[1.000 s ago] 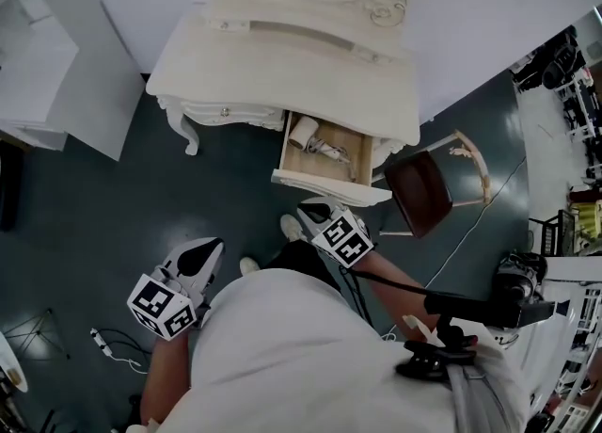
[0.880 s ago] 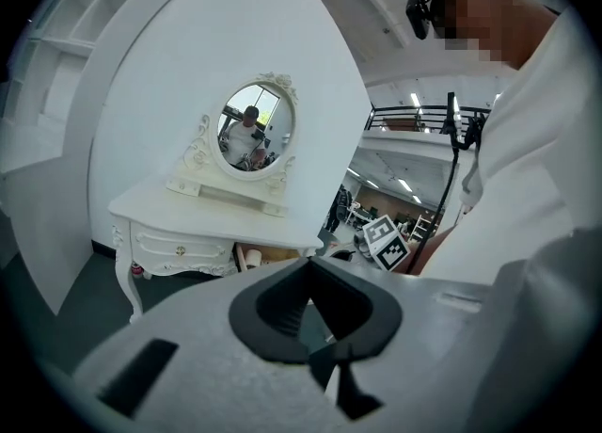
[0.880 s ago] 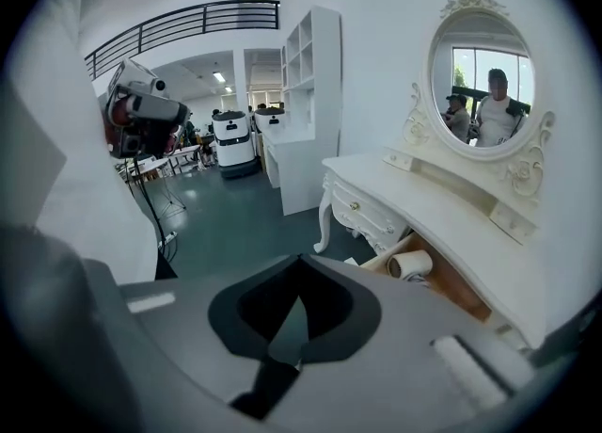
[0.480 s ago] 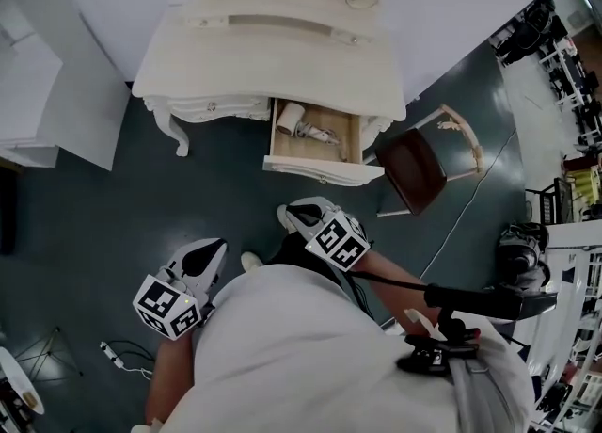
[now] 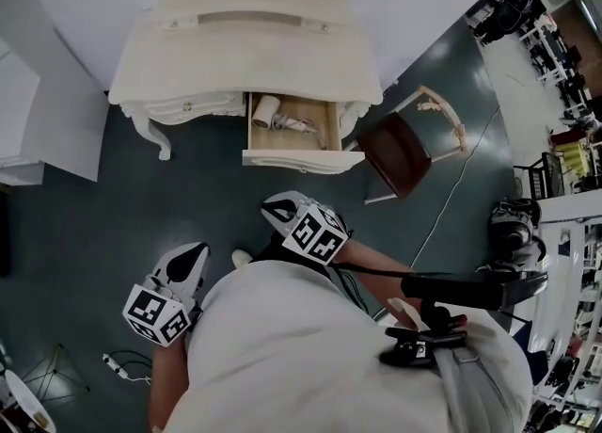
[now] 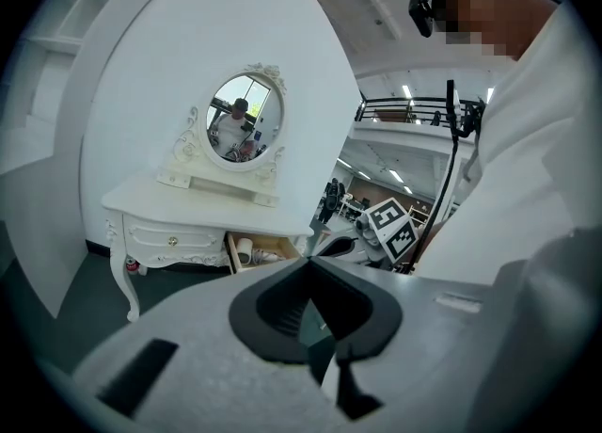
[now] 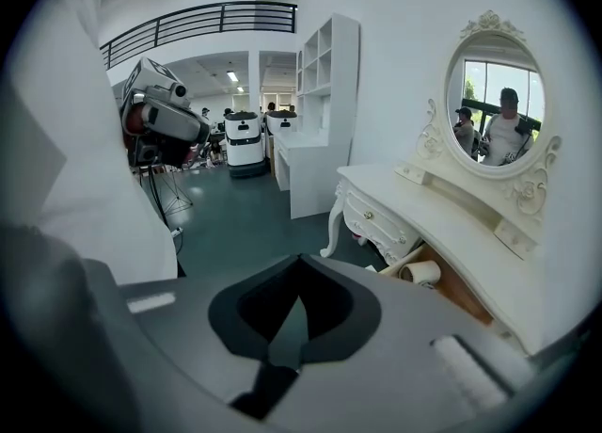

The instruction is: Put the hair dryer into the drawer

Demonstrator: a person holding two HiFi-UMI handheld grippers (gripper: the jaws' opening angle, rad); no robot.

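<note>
Since the dryer (image 5: pixel 271 113) already lies in the open drawer (image 5: pixel 299 161), you hold the left gripper (image 5: pixel 193 257) and right gripper (image 5: pixel 275 208) near you, fingers clenched on nothing.

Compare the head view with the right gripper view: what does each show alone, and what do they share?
Only the head view: the dark-seated chair to the right of the dressing table, and the right gripper seen from above with its marker cube. Only the right gripper view: that gripper's jaws shut with nothing between them, and people reflected in the oval mirror. Both: the open drawer with the hair dryer lying inside it.
</note>
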